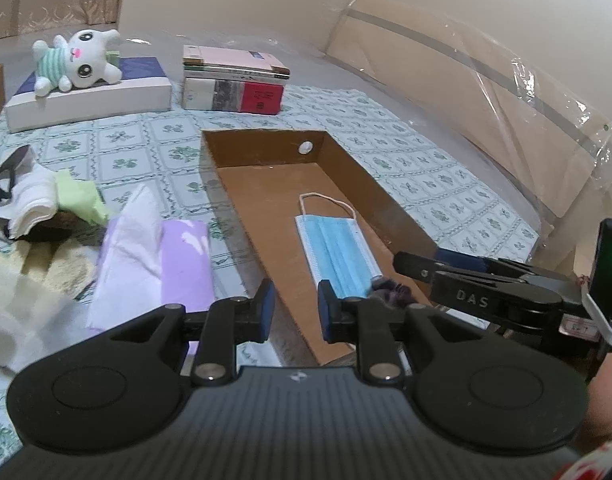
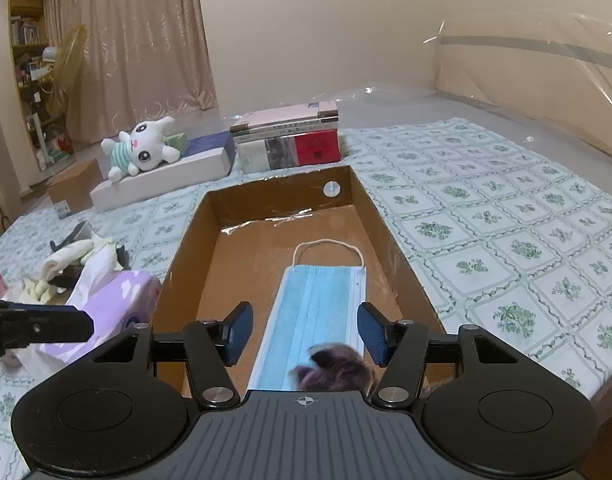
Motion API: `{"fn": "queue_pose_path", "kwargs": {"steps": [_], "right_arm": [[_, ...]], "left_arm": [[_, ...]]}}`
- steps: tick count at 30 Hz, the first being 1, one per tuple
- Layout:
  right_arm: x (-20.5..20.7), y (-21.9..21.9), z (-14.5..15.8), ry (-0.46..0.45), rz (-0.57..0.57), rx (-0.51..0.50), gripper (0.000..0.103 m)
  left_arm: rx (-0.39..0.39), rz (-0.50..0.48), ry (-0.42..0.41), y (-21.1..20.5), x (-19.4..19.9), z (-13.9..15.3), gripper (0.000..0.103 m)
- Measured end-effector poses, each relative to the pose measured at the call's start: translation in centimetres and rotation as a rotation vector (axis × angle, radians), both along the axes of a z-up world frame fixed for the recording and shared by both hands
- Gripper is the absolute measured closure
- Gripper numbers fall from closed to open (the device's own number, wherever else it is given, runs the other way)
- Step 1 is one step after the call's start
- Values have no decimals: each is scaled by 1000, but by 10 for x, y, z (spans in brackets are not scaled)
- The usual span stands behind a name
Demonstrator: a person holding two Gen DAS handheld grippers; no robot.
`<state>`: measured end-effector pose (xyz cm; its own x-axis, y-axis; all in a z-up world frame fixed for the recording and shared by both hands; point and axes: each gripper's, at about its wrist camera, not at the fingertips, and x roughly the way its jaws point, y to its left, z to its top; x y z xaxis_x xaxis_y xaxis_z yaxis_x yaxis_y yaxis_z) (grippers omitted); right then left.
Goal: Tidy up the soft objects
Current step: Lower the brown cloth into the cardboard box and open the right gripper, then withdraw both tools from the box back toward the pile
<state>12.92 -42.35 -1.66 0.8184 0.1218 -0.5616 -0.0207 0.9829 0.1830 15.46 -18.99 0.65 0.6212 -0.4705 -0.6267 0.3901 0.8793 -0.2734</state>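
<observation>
We are seeing dark purple fuzzy thing (image 2: 337, 370) blurring at near end of blue face mask (image 2: 317, 308), its lower part hiding behind right hand-held gripper (image 2: 304, 334) body; identity unclear. Mask's near ear loop hiding too. Cardboard box (image 1: 262, 216) near wall hiding behind left hand-held gripper (image 1: 294, 310). Pile of cloths (image 1: 30, 200) running off left edge. Book spines (image 2: 290, 146) too small for us to read.

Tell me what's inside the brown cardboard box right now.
Inside the cardboard box lies a blue face mask, flat on the floor, with a dark purple fuzzy thing at its near end. The right hand-held gripper hides the box's nearest part.
</observation>
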Motion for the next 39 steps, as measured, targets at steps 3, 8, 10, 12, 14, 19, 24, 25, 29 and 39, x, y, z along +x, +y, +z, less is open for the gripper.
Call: {"fn": "queue_pose_path", "kwargs": {"steps": [3, 8, 10, 12, 14, 19, 24, 25, 29, 39], "right_arm": [[-8, 6, 3, 15, -4, -1, 45], [-25, 22, 7, 51, -6, -14, 45], [-33, 30, 10, 56, 1, -17, 45], [-40, 38, 14, 57, 8, -19, 45], [-46, 46, 17, 55, 15, -18, 45], [-59, 70, 26, 46, 44, -21, 45], [-66, 96, 33, 37, 88, -33, 44], [-67, 102, 34, 35, 99, -37, 44], [-71, 121, 37, 29, 137, -52, 43], [-73, 153, 37, 7, 222, -35, 36]], "left_arm": [[10, 18, -7, 7, -7, 2, 82], [45, 55, -24, 24, -23, 6, 75], [56, 69, -32, 31, -31, 8, 75], [68, 85, -37, 39, -38, 10, 73], [73, 103, -43, 49, -46, 13, 70], [88, 155, -55, 75, -66, 18, 62], [96, 214, -64, 104, -82, 21, 55], [96, 227, -65, 110, -85, 21, 53], [109, 279, -76, 132, -96, 20, 40], [132, 385, -57, 176, -111, 10, 28]]}}
